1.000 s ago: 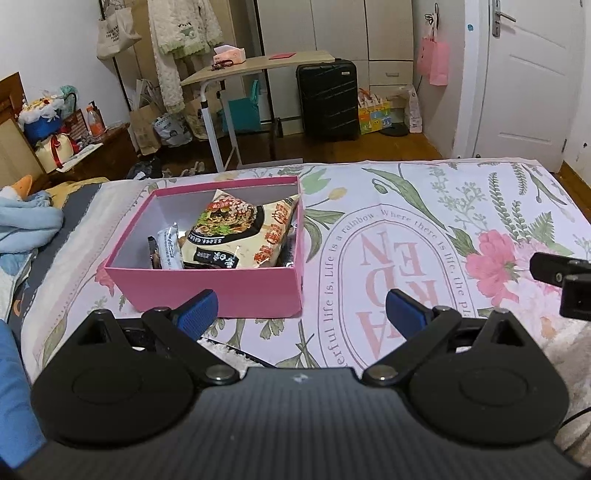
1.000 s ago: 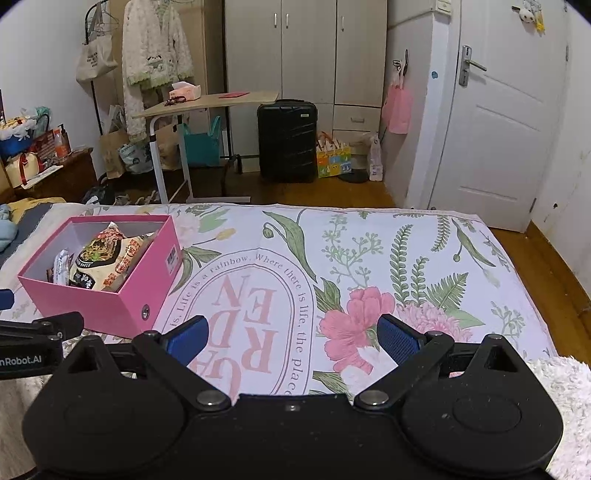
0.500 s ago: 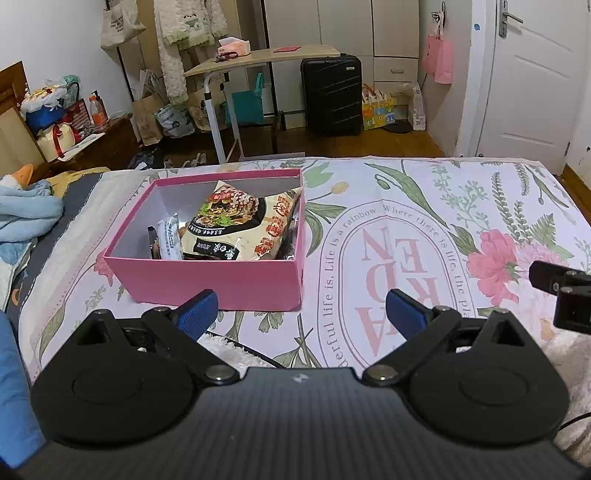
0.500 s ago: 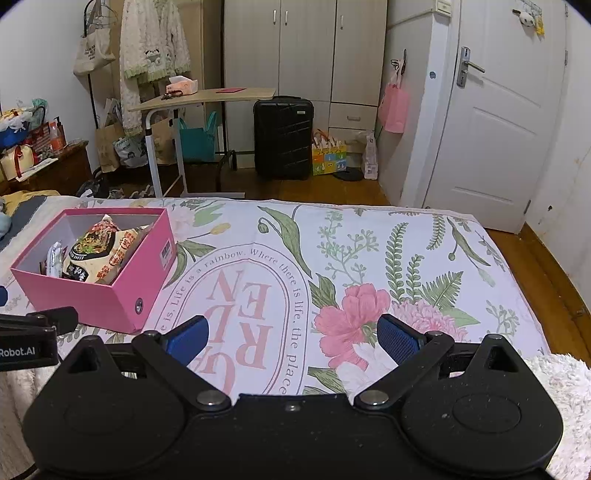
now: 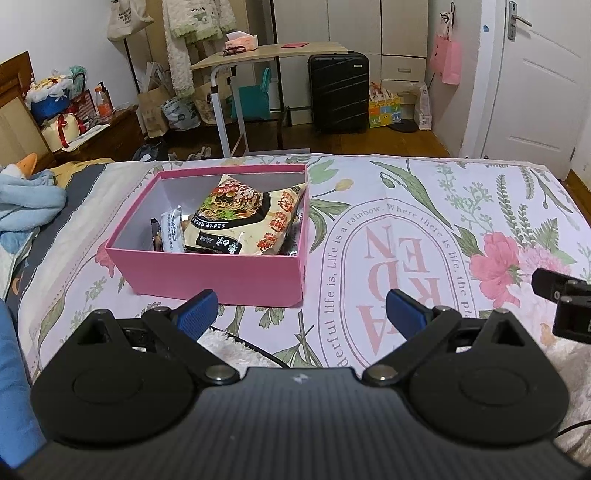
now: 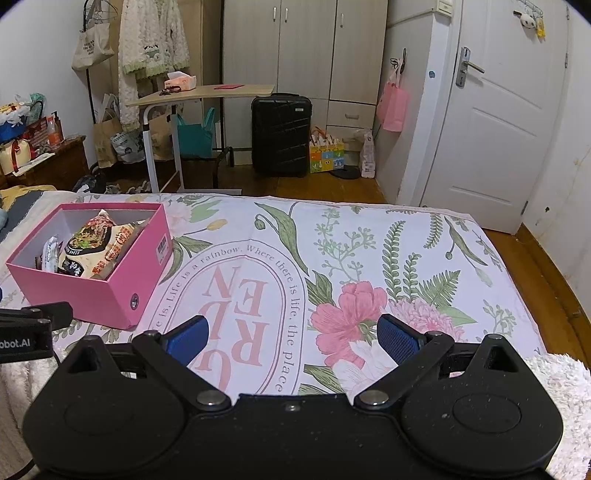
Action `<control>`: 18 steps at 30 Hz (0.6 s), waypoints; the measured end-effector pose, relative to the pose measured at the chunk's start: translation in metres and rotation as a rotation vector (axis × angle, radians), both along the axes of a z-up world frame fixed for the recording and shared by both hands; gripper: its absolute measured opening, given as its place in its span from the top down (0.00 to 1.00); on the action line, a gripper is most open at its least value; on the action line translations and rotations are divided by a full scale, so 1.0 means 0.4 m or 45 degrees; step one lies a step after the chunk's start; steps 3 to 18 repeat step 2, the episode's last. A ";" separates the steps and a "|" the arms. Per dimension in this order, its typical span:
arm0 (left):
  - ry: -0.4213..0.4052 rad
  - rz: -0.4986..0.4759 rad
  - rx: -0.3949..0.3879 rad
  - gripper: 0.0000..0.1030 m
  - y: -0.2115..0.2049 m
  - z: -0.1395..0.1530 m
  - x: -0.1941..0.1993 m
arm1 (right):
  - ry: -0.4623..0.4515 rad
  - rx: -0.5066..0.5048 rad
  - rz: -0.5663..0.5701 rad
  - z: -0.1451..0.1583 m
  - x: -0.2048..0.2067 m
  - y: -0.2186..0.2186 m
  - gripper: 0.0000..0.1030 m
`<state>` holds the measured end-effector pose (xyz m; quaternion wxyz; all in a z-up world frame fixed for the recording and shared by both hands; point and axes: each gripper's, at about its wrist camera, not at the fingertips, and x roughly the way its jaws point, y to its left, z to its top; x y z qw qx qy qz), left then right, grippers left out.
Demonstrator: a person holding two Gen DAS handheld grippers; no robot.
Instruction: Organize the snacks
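Pink box [image 5: 218,273] holds noodle packet [image 5: 243,218], small wrapper [image 5: 173,234]; both grippers apart, empty.

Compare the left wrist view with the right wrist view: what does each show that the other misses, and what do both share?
Only the left wrist view shows the blue blanket and the left tongs, open. Only the right wrist view shows the barcode label on the pink box's side, the plush toy above the door, and the right tongs, open. Both show the pink box, the noodle packet inside, the floral cloth and the black suitcase.
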<state>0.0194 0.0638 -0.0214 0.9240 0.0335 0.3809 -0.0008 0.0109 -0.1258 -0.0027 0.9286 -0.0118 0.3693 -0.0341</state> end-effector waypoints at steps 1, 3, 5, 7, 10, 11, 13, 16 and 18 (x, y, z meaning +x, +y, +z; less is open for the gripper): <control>-0.001 0.000 -0.001 0.04 0.000 0.001 0.000 | 0.000 -0.001 -0.001 0.000 -0.001 0.000 0.03; -0.001 -0.001 0.001 0.04 0.001 0.001 0.001 | 0.001 -0.002 -0.001 0.000 -0.001 0.000 0.03; -0.001 -0.001 0.001 0.04 0.001 0.001 0.001 | 0.001 -0.002 -0.001 0.000 -0.001 0.000 0.03; -0.001 -0.001 0.001 0.04 0.001 0.001 0.001 | 0.001 -0.002 -0.001 0.000 -0.001 0.000 0.03; -0.001 -0.001 0.001 0.04 0.001 0.001 0.001 | 0.001 -0.002 -0.001 0.000 -0.001 0.000 0.03; -0.001 -0.001 0.001 0.04 0.001 0.001 0.001 | 0.001 -0.002 -0.001 0.000 -0.001 0.000 0.03; -0.001 -0.001 0.001 0.04 0.001 0.001 0.001 | 0.001 -0.002 -0.001 0.000 -0.001 0.000 0.03; -0.001 -0.001 0.001 0.04 0.001 0.001 0.001 | 0.001 -0.002 -0.001 0.000 -0.001 0.000 0.03; -0.001 -0.001 0.001 0.04 0.001 0.001 0.001 | 0.001 -0.002 -0.001 0.000 -0.001 0.000 0.03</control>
